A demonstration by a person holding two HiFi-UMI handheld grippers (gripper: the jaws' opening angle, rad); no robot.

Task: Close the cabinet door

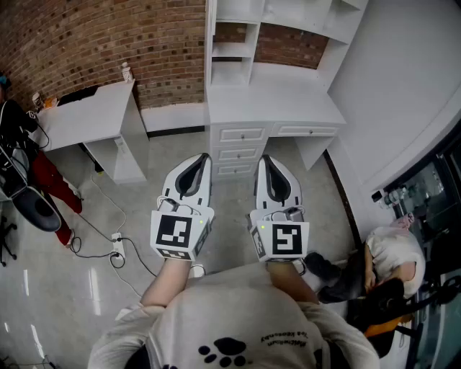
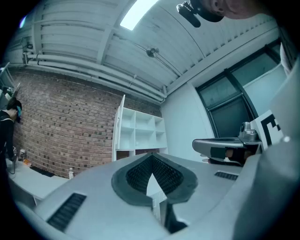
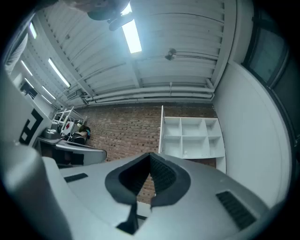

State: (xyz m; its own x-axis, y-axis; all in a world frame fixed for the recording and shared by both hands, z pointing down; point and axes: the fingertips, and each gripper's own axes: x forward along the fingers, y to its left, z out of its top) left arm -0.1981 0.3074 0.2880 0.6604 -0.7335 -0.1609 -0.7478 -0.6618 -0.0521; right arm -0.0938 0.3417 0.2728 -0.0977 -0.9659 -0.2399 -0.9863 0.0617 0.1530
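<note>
The cabinet door seems to be the tall white panel (image 1: 210,50) at the left edge of the white shelf unit (image 1: 288,18). It stands against the brick wall (image 1: 108,36) ahead of the person, and in the left gripper view (image 2: 119,129) it comes forward of the shelves, though I cannot tell for sure whether it is a swung-out leaf or a fixed side wall. The unit's open compartments show bare white walls, and the lower ones show brick behind them. Below the desk top (image 1: 274,101), the stack of drawers (image 1: 238,153) sits flush and shut. The left gripper (image 1: 205,156) has its jaws closed, the dark ribbed pads (image 2: 140,174) meeting at the tips with nothing between them. The right gripper (image 1: 263,158) is closed in the same way and holds nothing, its pads (image 3: 161,172) pressed together at the front. Both are held side by side, close to level, and point at the drawers. They stay well apart from the unit and touch nothing. Grey floor (image 1: 232,209) lies open between the grippers and the drawer fronts. To the left stands a second white desk (image 1: 86,119) with a small bottle (image 1: 127,72) at its back corner. A power strip (image 1: 117,246) and loose cables lie on the floor near it. At the lower right, a seated person (image 1: 389,252) is close to the right gripper's side.
</note>
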